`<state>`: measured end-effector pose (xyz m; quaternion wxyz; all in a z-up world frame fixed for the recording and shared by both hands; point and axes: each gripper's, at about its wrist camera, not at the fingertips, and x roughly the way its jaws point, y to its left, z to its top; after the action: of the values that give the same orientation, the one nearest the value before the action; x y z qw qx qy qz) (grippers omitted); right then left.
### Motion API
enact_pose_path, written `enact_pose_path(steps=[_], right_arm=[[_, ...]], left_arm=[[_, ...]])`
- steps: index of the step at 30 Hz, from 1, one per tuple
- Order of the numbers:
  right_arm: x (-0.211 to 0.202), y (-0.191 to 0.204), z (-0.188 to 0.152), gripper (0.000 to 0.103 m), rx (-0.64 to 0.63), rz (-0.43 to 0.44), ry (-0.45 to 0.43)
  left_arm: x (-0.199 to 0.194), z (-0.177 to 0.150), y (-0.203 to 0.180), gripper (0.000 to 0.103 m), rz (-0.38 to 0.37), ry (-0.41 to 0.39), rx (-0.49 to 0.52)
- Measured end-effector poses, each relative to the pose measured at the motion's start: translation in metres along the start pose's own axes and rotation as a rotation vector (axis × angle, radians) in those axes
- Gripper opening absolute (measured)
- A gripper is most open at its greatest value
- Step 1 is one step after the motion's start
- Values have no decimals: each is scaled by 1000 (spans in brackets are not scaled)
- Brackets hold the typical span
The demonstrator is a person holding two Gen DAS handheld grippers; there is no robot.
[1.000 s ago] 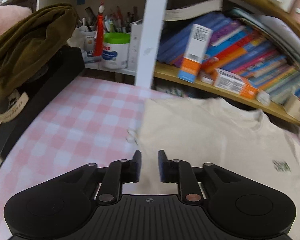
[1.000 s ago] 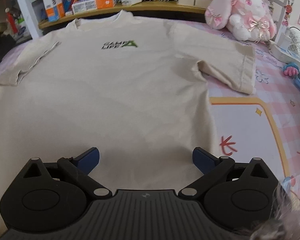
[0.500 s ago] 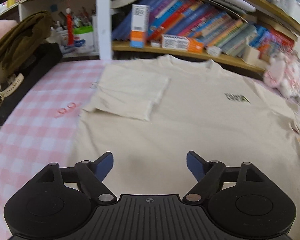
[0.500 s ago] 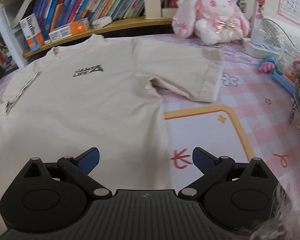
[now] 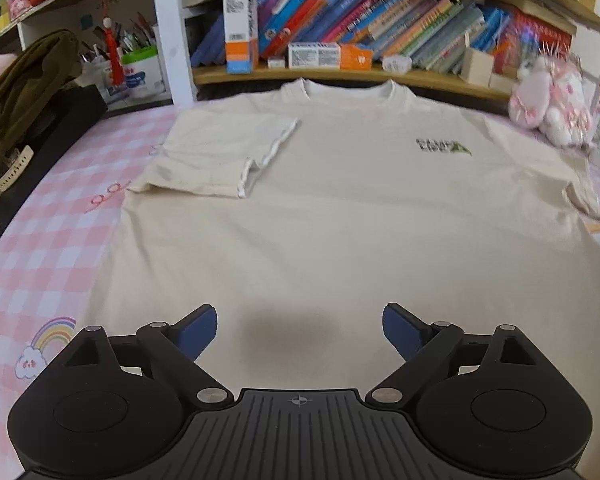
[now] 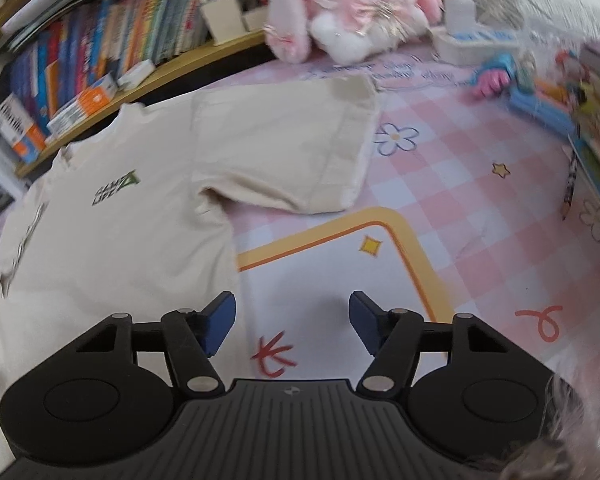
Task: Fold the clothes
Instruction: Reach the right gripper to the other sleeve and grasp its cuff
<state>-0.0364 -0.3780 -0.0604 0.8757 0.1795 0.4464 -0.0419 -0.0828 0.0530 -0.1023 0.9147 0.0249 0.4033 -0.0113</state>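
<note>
A pink plush rabbit (image 6: 340, 4) sat beyond the cream cotton T-shirt (image 5: 340, 208) on the pink-checked tabletop (image 6: 460, 184). Left gripper (image 5: 300, 330) jaws had just spread empty above its hem; right gripper (image 6: 292, 322) jaws, just narrowing, gaped empty beside its edge.

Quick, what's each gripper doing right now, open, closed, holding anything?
Left gripper: open wide, jaws have just been opening, nothing between them, over the T-shirt.
Right gripper: open, jaws have just been closing, nothing between them, at the shirt's side edge.
</note>
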Motion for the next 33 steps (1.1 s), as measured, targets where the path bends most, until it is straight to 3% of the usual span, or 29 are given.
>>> enact_pose_path(steps=[13,16,18,19,22,28,33], right_arm=[[22,-13,34,50,155,99,1],[27,-13,41,42,170,102,11],[30,-13,44,31,174,94,15],[31,-14,44,19,177,88,19],[34,-17,45,6,193,80,20],[25,-26,50,5,243,100,-40],[23,-38,51,5,302,112,-24]], left_arm=[[12,-16,-12,92,-9,85,11],[10,-18,-12,93,-7,86,4],[10,-18,-12,95,-4,91,-3],[10,-18,-12,95,-2,91,-5],[10,-17,-12,96,0,94,-10],[12,-15,-13,99,0,104,-14],[13,-14,-13,99,-4,107,-12]])
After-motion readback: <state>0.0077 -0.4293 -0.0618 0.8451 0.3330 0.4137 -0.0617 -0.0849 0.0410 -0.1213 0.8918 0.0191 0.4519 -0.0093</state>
